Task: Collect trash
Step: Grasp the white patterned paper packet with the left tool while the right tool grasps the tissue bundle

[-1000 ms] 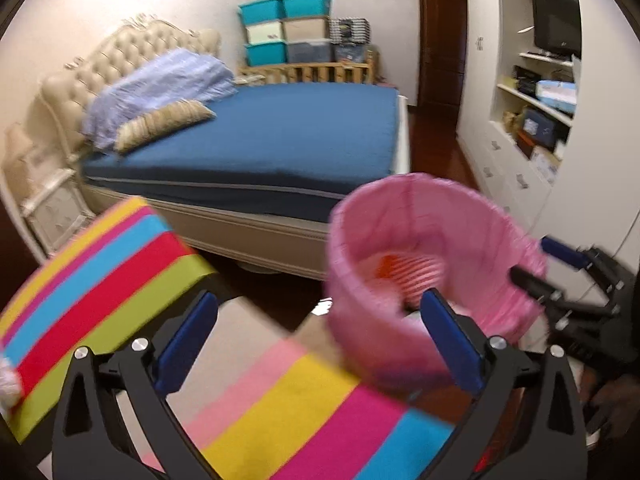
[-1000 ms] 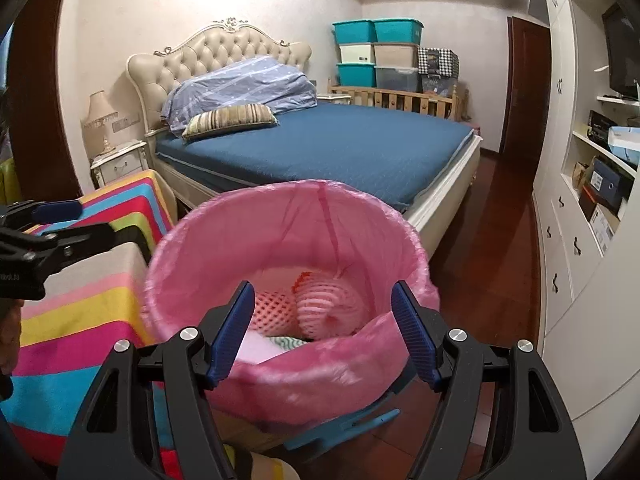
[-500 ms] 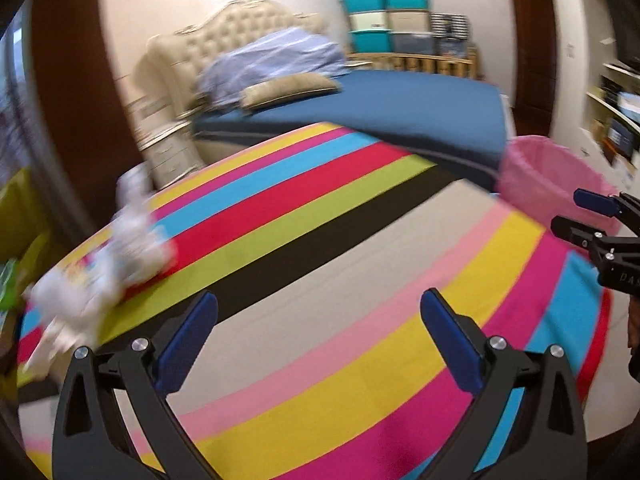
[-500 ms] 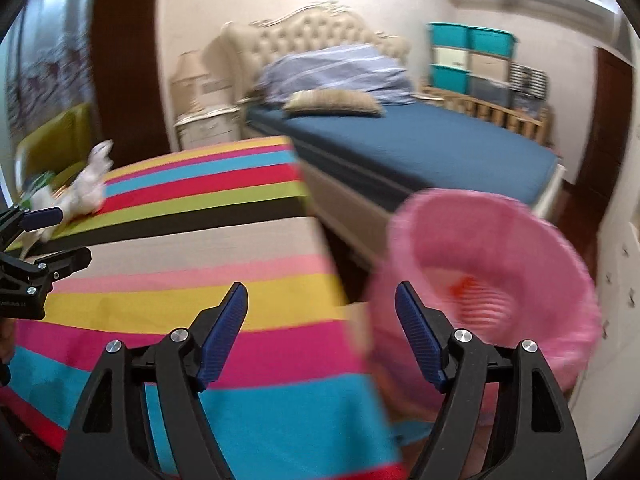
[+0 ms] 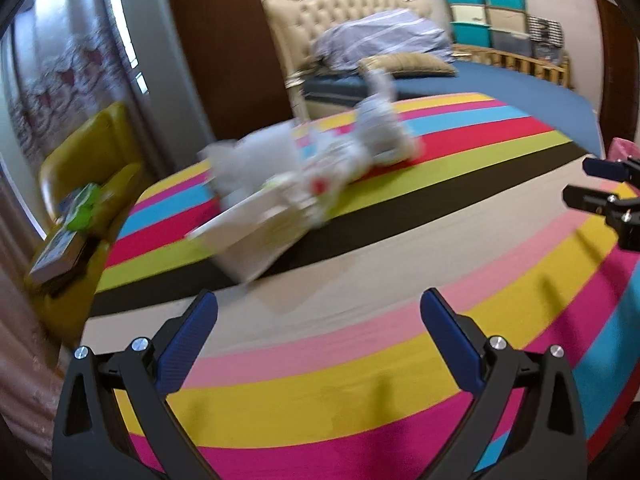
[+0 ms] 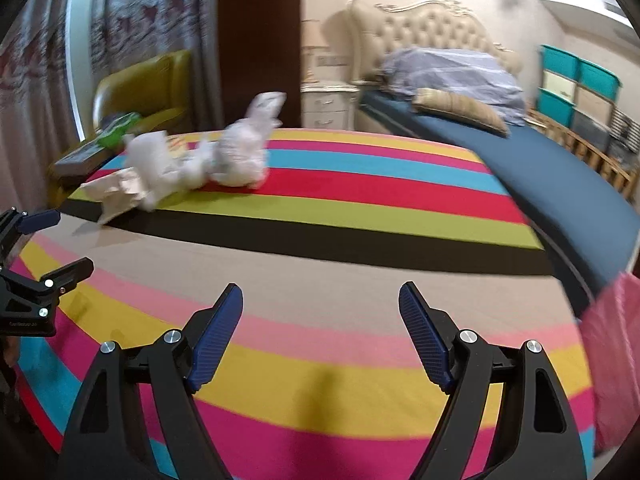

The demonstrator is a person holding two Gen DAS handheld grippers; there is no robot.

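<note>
I am working the approach step: both grippers are empty and facing the trash pile, so a fresh pick is pending.

Left gripper (image 5: 318, 334): fingers are spread wide, nothing between them. Right gripper (image 6: 320, 330): its jaws have just been opening and are standing wide apart, also with nothing between them.

The trash pile (image 5: 304, 172) is lying on the striped surface (image 5: 360, 392), in the upper centre of the left wrist view and in the upper left of the right wrist view (image 6: 192, 160). It is reading as crumpled white paper and wrappers with a flat white sheet at its near edge; motion blur is hiding the finer detail. The pile is sitting well apart from both sets of fingertips.

The next move, as I judge it, is calling for an advance across the stripes toward the pile, then a closure on one loose piece. The flat sheet may be needing an edge pinch.

View differences: the left wrist view is showing the pile larger and the right gripper at the right edge. The right wrist view is showing the pink-lined bin (image 6: 612, 344) at the lower right edge, plus the nightstand (image 6: 328, 104) beside the bed (image 6: 560, 184); the left view is giving only a sliver of pink.
</note>
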